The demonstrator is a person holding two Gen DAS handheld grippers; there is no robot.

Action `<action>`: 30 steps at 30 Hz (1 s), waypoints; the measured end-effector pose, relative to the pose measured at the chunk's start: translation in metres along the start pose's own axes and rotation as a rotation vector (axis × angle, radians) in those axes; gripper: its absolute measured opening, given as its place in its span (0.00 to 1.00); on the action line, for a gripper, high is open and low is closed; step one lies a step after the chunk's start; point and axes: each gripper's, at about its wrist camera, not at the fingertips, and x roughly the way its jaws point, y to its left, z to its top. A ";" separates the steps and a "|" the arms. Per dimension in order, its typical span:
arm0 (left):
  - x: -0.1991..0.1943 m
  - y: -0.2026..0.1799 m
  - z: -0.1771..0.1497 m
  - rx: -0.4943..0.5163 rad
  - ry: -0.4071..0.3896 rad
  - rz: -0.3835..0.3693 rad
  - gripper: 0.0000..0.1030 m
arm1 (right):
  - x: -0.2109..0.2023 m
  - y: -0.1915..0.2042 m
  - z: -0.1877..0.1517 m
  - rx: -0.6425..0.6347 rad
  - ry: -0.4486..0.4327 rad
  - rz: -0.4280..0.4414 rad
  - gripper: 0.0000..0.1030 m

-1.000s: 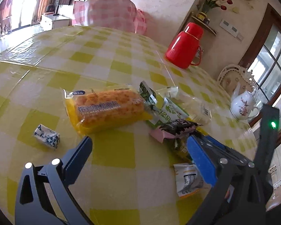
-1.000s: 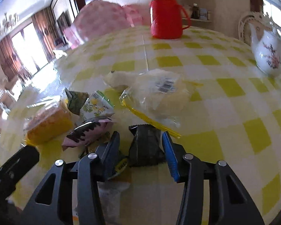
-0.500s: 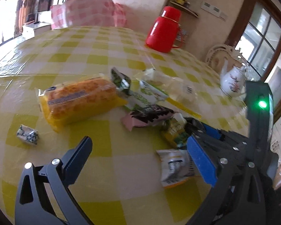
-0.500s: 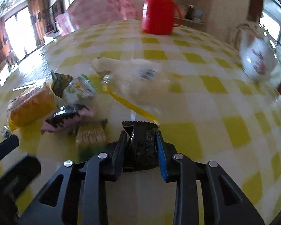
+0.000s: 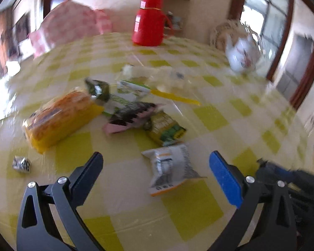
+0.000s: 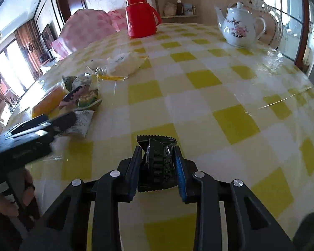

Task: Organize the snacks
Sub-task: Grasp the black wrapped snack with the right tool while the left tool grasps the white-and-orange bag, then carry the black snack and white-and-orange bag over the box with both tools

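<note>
My right gripper (image 6: 158, 155) is shut on a black snack packet (image 6: 158, 163), carried over the checked tablecloth away from the pile. My left gripper (image 5: 156, 163) stands open just above a white and orange sachet (image 5: 170, 168) that lies between its fingers, untouched. Behind the sachet lies the blurred pile: a yellow cake pack (image 5: 60, 117), a pink and black wrapper (image 5: 131, 118), a green and yellow packet (image 5: 164, 128), a dark green packet (image 5: 98, 91) and a clear bag of white buns (image 5: 157, 76). A small wrapped candy (image 5: 22, 163) sits alone at the left.
A red thermos (image 6: 139, 14) and a white flowered teapot (image 6: 239, 28) stand at the far side of the round table (image 6: 230, 87). A pink checked cover (image 6: 88, 28) lies behind it. A hand (image 6: 8, 196) holds the left gripper at the right wrist view's left edge.
The right gripper shut on the black packet and carried it rightward, out of the pile. The left gripper rolled and slid right until the white and orange sachet lay between its fingers.
</note>
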 end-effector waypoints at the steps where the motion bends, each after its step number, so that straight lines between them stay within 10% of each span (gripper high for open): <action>1: 0.004 -0.005 0.001 0.022 0.013 0.014 0.98 | -0.001 0.001 0.001 -0.006 -0.005 -0.001 0.30; 13: 0.037 -0.007 0.004 0.014 0.163 0.109 0.97 | -0.010 0.001 0.003 -0.024 -0.033 -0.003 0.30; 17: 0.024 -0.021 -0.001 0.110 0.100 0.059 0.40 | -0.010 0.001 0.003 -0.013 -0.038 -0.001 0.30; 30: -0.007 -0.018 -0.005 0.085 0.036 -0.011 0.37 | -0.003 -0.014 0.001 0.109 -0.038 0.074 0.30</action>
